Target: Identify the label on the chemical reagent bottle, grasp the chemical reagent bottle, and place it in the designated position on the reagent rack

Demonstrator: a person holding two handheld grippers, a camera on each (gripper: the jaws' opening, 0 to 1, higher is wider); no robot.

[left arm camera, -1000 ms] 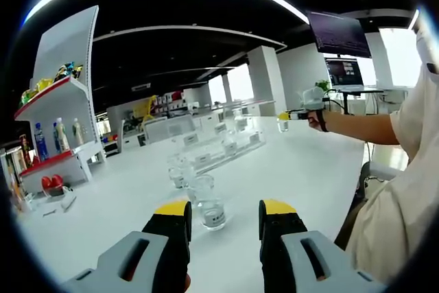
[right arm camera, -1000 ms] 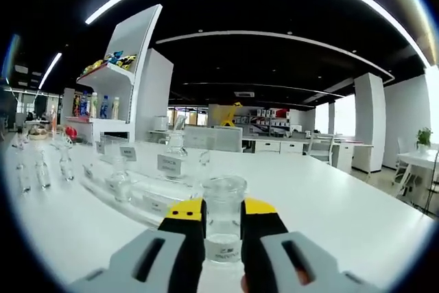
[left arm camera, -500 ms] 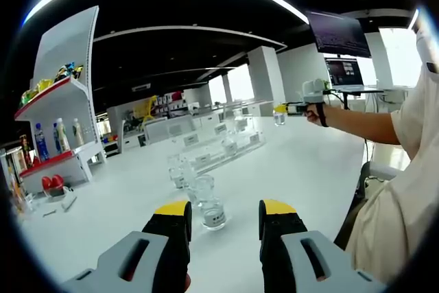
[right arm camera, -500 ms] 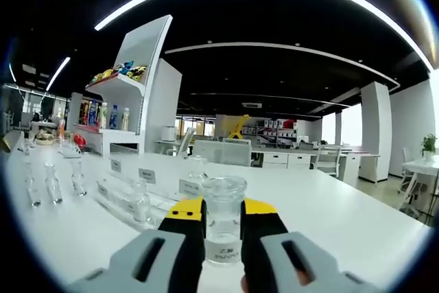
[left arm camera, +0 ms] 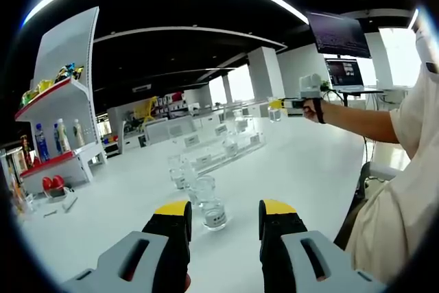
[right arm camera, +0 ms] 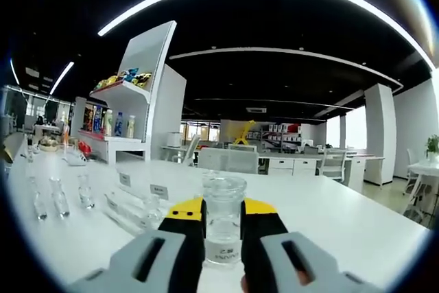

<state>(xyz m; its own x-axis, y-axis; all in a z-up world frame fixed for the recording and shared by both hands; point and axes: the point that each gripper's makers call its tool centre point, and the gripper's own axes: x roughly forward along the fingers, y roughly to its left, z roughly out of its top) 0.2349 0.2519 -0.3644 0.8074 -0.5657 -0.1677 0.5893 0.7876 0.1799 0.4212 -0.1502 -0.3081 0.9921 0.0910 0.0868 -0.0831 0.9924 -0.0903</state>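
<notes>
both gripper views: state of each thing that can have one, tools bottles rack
right tool: shut on a clear reagent bottle, held upright above the table
left tool: open, holding nothing
bottles on table: upright, standing loose ahead of the left tool
reagent rack: on the table, several bottles already in it

My left gripper [left arm camera: 224, 216] sits low with its jaws spread apart, nothing between them. My right gripper [right arm camera: 223, 214] has its jaws pressed against a bottle [right arm camera: 223, 221]. In the left gripper view my right arm [left arm camera: 357, 125] stretches out, holding that gripper aloft.
</notes>
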